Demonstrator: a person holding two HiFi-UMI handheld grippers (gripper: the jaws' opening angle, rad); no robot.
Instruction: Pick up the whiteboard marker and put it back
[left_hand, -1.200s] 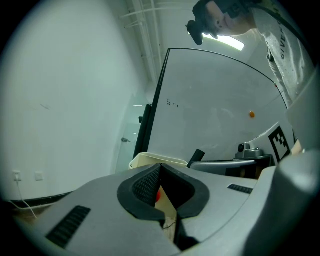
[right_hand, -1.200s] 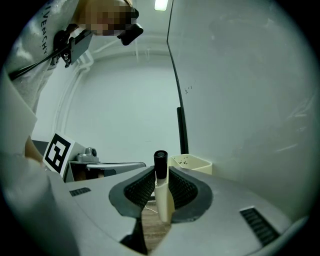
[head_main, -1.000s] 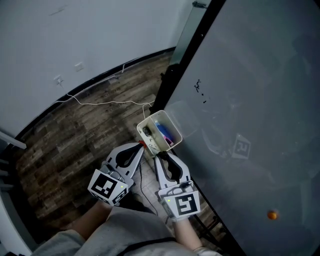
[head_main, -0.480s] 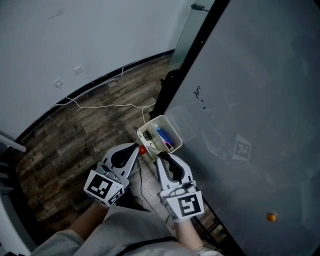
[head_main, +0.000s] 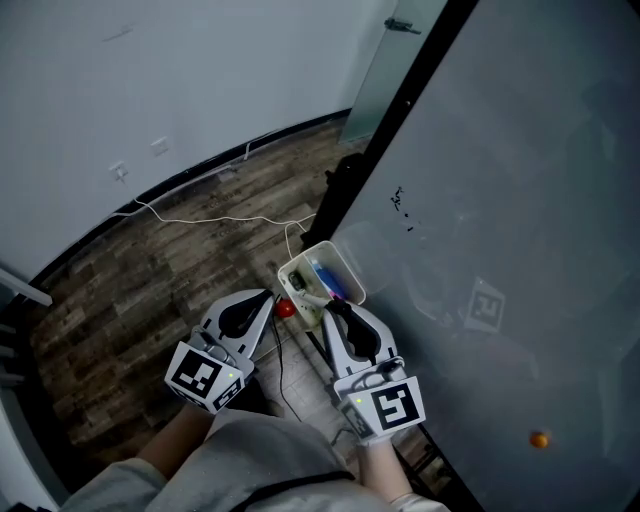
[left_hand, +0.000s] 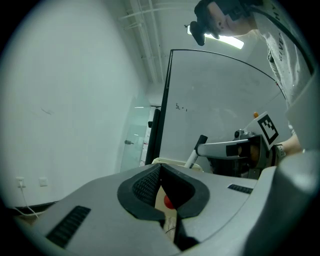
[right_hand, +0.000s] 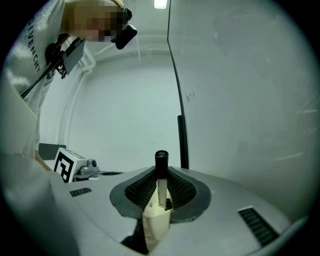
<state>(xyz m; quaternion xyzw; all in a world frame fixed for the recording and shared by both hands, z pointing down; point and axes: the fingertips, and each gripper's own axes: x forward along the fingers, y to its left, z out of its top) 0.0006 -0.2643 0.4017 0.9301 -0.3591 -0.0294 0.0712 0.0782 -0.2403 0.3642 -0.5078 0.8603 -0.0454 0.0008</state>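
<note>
Right claw (right_hand: 161, 189) has just been closing and is now clamped on the whiteboard marker (right_hand: 161, 161). Marker upright, cap up, over the near rim of the cream holder (head_main: 300, 268) on the whiteboard (head_main: 520, 200). Left claw (head_main: 268, 297) together, empty, beside the holder.

Risks: the pinch is thin, so the barrel may swivel; the lower end may snag the rim.

Board scribbles (head_main: 400, 197) unreadable. Shirt print (right_hand: 34, 46) reads roughly "IVENCH".

Wall (head_main: 200, 70): plain white, sockets (head_main: 160, 147) low down.
Floor (head_main: 150, 270): dark wood planks, white cable (head_main: 210, 218) lying across.
Whiteboard (head_main: 520, 200): big, grey, black frame, few small marks.
Glass panel (head_main: 372, 80): frosted, beside whiteboard.
Light (right_hand: 160, 4): ceiling lamp, on.
</note>
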